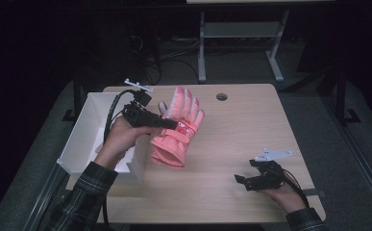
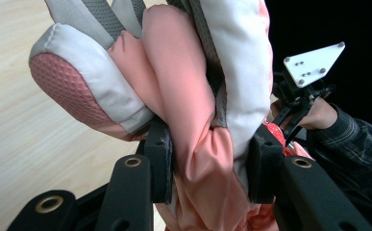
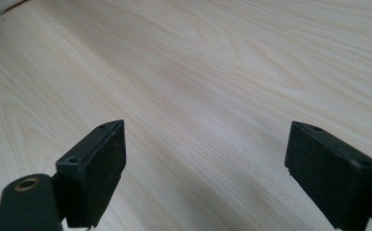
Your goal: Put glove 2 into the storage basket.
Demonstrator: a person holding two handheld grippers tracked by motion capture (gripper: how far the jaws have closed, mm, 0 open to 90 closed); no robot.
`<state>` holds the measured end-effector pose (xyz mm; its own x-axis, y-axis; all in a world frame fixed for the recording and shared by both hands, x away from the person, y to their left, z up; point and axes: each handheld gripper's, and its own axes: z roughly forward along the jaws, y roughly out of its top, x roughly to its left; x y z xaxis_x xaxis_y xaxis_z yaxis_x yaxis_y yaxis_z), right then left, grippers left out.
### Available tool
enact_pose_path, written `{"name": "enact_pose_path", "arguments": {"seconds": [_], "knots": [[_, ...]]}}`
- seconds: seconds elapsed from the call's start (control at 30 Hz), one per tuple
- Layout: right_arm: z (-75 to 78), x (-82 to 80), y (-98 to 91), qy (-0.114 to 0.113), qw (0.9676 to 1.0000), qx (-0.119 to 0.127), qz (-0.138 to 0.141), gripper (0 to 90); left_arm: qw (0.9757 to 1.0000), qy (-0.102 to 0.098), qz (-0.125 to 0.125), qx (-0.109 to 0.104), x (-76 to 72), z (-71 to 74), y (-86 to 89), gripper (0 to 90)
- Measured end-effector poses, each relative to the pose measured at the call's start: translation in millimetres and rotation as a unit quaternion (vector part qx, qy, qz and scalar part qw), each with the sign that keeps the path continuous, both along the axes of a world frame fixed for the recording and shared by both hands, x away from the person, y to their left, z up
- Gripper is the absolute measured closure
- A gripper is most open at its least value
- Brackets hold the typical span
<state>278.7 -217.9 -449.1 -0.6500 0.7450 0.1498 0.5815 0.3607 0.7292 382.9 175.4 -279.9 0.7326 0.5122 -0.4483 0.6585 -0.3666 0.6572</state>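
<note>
Light wood table (image 1: 251,139) against a dark room, far and right parts bare. Far left: white box (image 1: 85,137) overhanging the left edge, inside mostly hidden by the forearm. Left gripper (image 1: 171,124) clamped on a pink glove (image 1: 179,130), held up just right of the box, fingers pointing far; its pads (image 2: 160,161) pinch the fabric. Near right: right gripper (image 1: 241,182) by the near edge, jaws wide apart, holding nothing.

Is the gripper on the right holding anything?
No, the right gripper has its jaws wide apart over the bare table.
</note>
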Motion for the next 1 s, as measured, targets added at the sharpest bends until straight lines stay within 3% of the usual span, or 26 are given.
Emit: {"name": "enact_pose_path", "arguments": {"seconds": [0.37, 0.63, 1.0], "knots": [[-0.8, 0.0, -1.2, -0.003, 1.0, 0.0, 0.0, 13.7, 0.999, -0.018, 0.04, 0.003, 6.6, 23.3, 41.5, 61.0], [-1.4, 0.1, -0.4, -0.005, 1.0, -0.001, 0.002, 13.7, 0.9978, -0.022, 0.062, 0.008, 8.5, 29.5, 68.0, 61.0], [-2.2, 0.1, -1.1, -0.005, 1.0, 0.005, -0.002, 13.7, 0.9936, -0.025, 0.11, 0.003, 11.2, 34.3, 118.9, 61.0]]}}
